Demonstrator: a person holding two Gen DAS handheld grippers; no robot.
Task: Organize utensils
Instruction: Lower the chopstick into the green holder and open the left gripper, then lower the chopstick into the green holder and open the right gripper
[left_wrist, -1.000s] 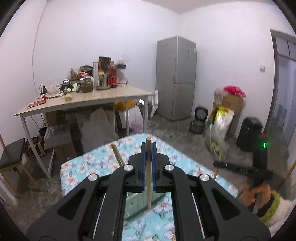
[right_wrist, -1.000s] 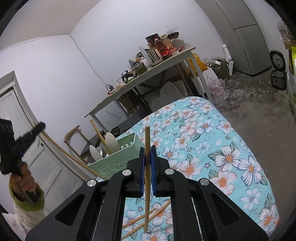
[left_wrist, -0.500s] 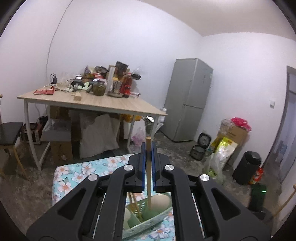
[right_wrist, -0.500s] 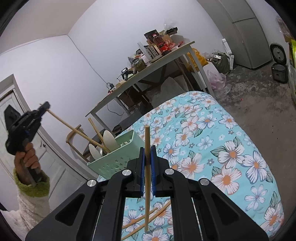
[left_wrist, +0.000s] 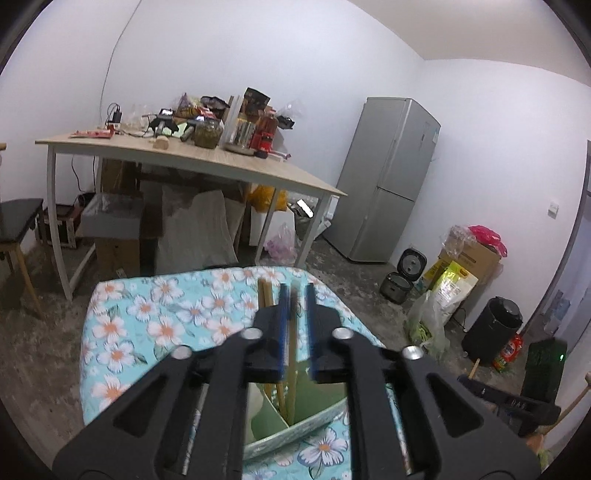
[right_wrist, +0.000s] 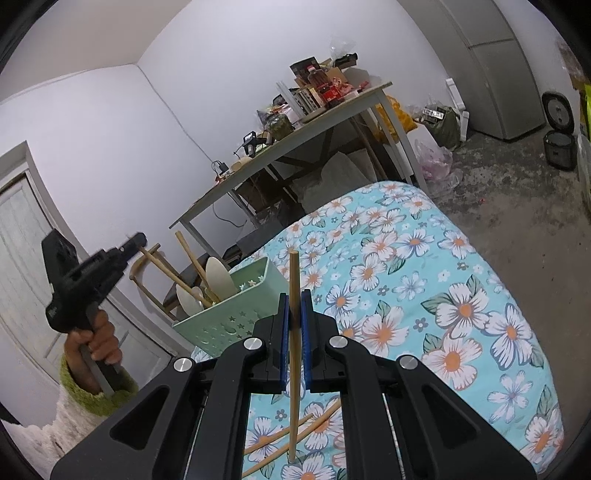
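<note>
My left gripper hangs over the mint-green basket, and its jaws are opening. A wooden chopstick stands loose between the blue pads, its lower end down in the basket. In the right wrist view the left gripper points into the basket, with this chopstick running from its tip down among the white spoons. My right gripper is shut on a second chopstick, held upright over the floral cloth.
Two loose chopsticks lie crossed on the cloth under the right gripper. Behind the cloth stands a cluttered wooden table. A grey fridge, bags, a black bin and a dark stool stand around the room.
The left gripper came down over the basket and its pads parted from the chopstick, which now reaches into the basket. The right gripper and its chopstick stayed still.
</note>
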